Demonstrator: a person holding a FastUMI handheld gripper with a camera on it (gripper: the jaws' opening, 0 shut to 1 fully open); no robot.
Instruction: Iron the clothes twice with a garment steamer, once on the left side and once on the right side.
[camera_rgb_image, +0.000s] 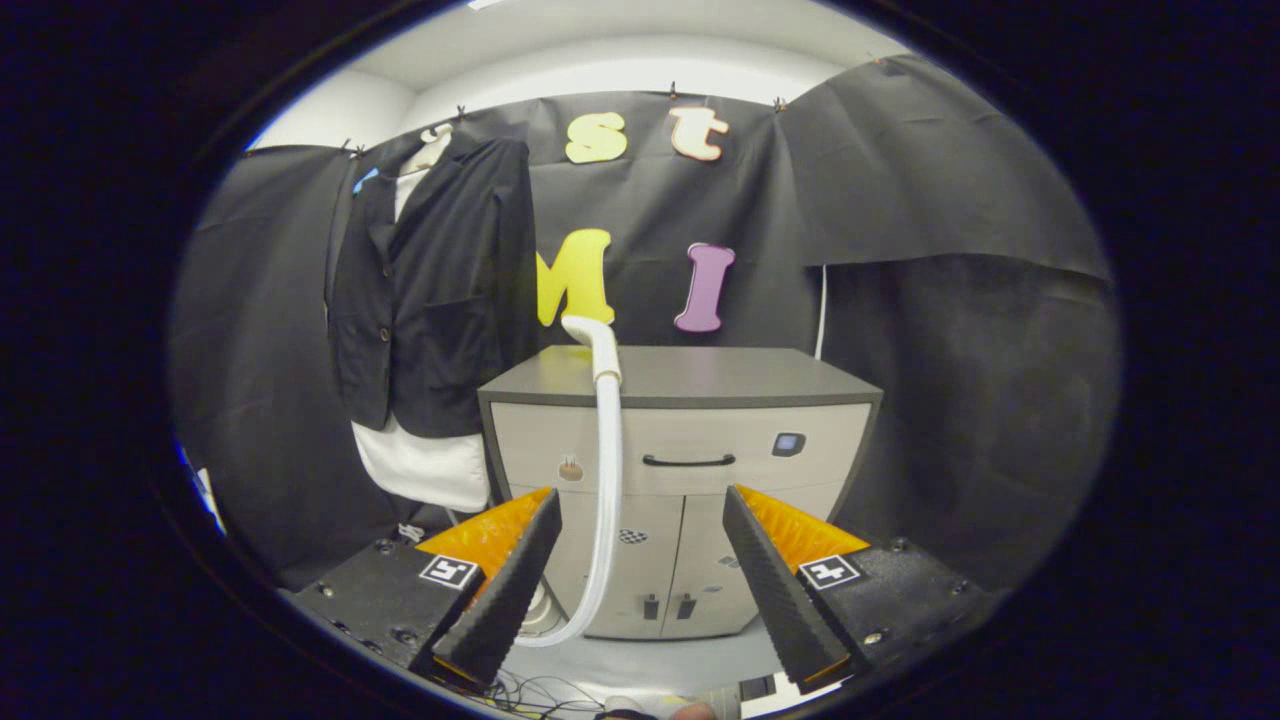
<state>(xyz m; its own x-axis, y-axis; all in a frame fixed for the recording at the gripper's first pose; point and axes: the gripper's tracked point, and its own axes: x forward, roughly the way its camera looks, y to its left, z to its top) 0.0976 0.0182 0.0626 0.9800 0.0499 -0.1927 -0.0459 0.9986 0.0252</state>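
A dark jacket (430, 290) over a white shirt (425, 468) hangs on the booth wall, up and to the left beyond my fingers. The steamer's white hose (607, 470) rises between my fingers, up the cabinet front, and its white head (592, 335) rests on the cabinet's top edge, just right of the jacket. My gripper (640, 580) stands open, well short of the hose head, with nothing pressed between its fingers. The steamer's base (545, 610) peeks out behind the left finger (510, 590).
A grey cabinet (740, 420) with a drawer handle and two lower doors stands straight ahead beyond the fingers. Black cloth walls close in on both sides. Thin cables (540, 690) lie on the floor just below the fingers.
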